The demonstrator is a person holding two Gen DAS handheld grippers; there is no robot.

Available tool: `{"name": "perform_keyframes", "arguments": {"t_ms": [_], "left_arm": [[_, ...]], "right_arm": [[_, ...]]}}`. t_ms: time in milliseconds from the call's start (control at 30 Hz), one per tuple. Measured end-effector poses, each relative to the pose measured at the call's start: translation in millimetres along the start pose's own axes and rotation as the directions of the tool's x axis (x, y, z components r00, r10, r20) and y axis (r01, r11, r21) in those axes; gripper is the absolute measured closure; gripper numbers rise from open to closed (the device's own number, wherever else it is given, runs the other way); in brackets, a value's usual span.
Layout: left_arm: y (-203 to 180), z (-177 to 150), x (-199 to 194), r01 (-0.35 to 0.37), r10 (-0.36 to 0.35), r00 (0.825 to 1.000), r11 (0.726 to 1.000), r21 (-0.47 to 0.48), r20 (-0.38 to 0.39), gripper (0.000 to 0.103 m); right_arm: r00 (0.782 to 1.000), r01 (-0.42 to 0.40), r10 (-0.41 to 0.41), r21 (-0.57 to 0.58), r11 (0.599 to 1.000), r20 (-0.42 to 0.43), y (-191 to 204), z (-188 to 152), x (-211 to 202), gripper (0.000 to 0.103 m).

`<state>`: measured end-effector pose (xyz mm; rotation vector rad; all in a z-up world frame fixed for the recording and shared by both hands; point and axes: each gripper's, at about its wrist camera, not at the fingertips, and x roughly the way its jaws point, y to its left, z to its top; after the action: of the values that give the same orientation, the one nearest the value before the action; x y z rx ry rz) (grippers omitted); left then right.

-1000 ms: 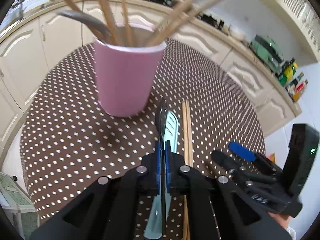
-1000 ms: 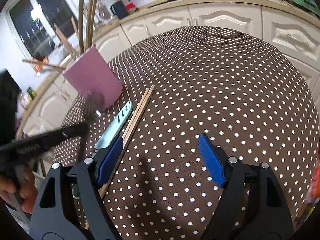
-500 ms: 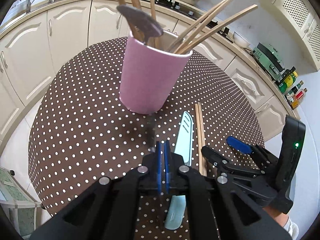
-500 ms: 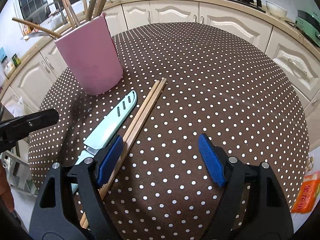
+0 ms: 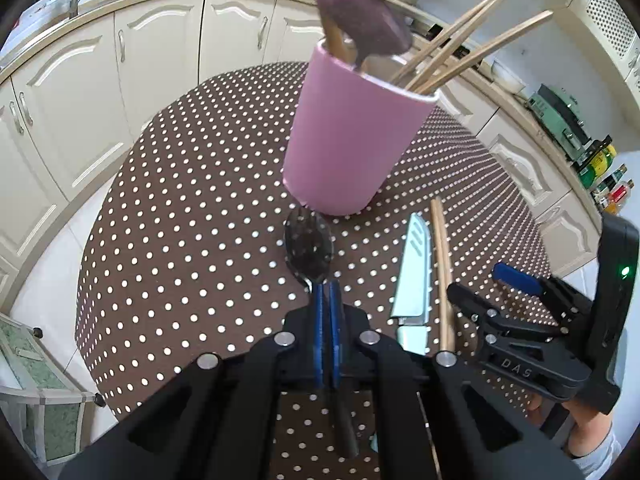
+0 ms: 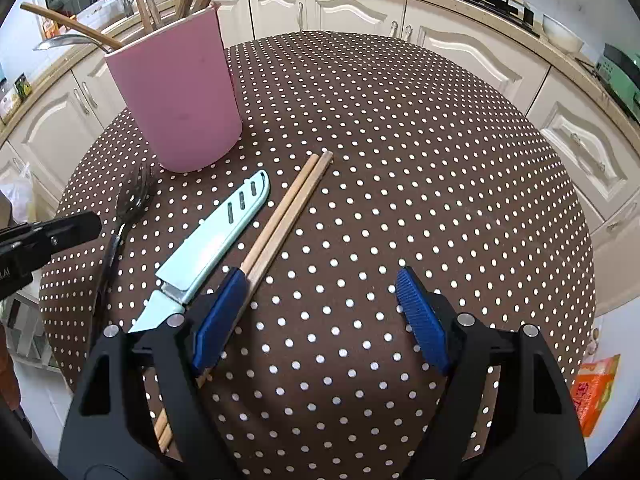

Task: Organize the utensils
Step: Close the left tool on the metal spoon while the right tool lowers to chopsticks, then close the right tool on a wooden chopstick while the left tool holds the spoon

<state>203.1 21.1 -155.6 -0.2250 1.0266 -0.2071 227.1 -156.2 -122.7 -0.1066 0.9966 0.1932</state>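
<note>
My left gripper (image 5: 326,294) is shut on the thin handle of a metal spoon (image 5: 308,246), whose bowl hangs low over the cloth just in front of the pink cup (image 5: 352,136). The cup holds several wooden chopsticks and a spoon. A knife in a pale blue sheath (image 6: 216,240) and a pair of chopsticks (image 6: 288,216) lie side by side on the table. My right gripper (image 6: 320,308) stands open above the near end of the chopsticks, which pass under its left pad, with nothing between its fingers. The spoon (image 6: 134,200) and left gripper (image 6: 56,234) show at the left.
The round table (image 6: 440,160) has a brown polka-dot cloth and drops off on all sides. Cream kitchen cabinets (image 5: 80,100) curve around it. An orange packet (image 6: 592,392) lies on the floor at the right. Bottles (image 5: 600,176) stand on the far counter.
My left gripper has drawn back from the cup with the spoon, which now sits sharp and low over the cloth. The right gripper has swung round so the chopsticks run under its left pad.
</note>
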Motion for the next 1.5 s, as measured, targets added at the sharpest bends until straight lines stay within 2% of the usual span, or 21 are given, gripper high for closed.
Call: {"name": "perform_keyframes", "arguments": {"t_ms": [133, 200, 533, 567, 667, 733, 800, 900, 1067, 1167, 1367, 1500], "left_arm": [[0.8, -1.9, 9.2, -0.013, 0.013, 0.999, 1.0, 0.013, -0.038, 0.095], [1.7, -2.4, 12.6, -0.02, 0.02, 0.999, 1.0, 0.015, -0.046, 0.083], [-9.4, 13.1, 25.5, -0.078, 0.083, 0.995, 0.994, 0.076, -0.059, 0.083], [-12.6, 17.0, 29.1, -0.085, 0.09, 0.994, 0.993, 0.085, -0.065, 0.083], [-14.1, 21.8, 32.7, -0.099, 0.105, 0.992, 0.991, 0.091, -0.063, 0.087], [-14.1, 24.5, 34.9, -0.106, 0.111, 0.992, 0.99, 0.092, -0.052, 0.09], [-15.6, 26.3, 35.9, -0.103, 0.108, 0.993, 0.989, 0.103, -0.039, 0.091], [-12.0, 22.7, 32.6, -0.098, 0.1, 0.995, 0.99, 0.103, -0.017, 0.093], [-7.6, 16.1, 25.1, -0.06, 0.061, 0.998, 0.995, 0.08, -0.01, 0.093], [-8.7, 8.4, 18.1, -0.04, 0.039, 0.999, 0.996, 0.081, 0.003, 0.093], [-16.8, -1.7, -0.7, 0.052, -0.054, 0.998, 0.996, 0.078, 0.023, 0.093], [-26.2, -3.7, -18.7, 0.105, -0.111, 0.992, 0.99, 0.097, 0.057, 0.093]], "right_arm": [[1.0, 0.013, -0.014, -0.019, 1.0, -0.013, 4.3, 10.1, 7.5, 0.026], [1.0, 0.02, -0.021, -0.035, 0.999, -0.019, 2.5, 9.2, 7.1, 0.026], [0.996, 0.013, -0.021, -0.09, 0.996, -0.089, -4.6, 7.6, 9.9, 0.027], [0.994, -0.001, -0.009, -0.095, 0.995, -0.11, -3.8, 10.2, 12.3, 0.036], [0.987, -0.039, 0.026, -0.082, 0.996, -0.16, -5.3, 19.2, 16.5, 0.046], [0.984, -0.046, 0.034, -0.065, 0.997, -0.177, -10.9, 26.8, 19.0, 0.056], [0.98, -0.045, 0.034, -0.052, 0.998, -0.194, -18.0, 35.5, 21.4, 0.072], [0.978, -0.053, 0.046, -0.033, 0.998, -0.203, -27.1, 40.6, 22.4, 0.084], [0.979, -0.116, 0.12, 0.034, 0.993, -0.166, -45.7, 37.1, 17.3, 0.096], [0.981, -0.139, 0.145, 0.052, 0.989, -0.129, -53.3, 32.6, 10.3, 0.097], [0.981, -0.19, 0.193, 0.063, 0.98, -0.036, -64.5, 21.8, -16.0, 0.097], [0.97, -0.242, 0.239, 0.071, 0.968, 0.05, -68.0, 9.0, -45.8, 0.097]]}}
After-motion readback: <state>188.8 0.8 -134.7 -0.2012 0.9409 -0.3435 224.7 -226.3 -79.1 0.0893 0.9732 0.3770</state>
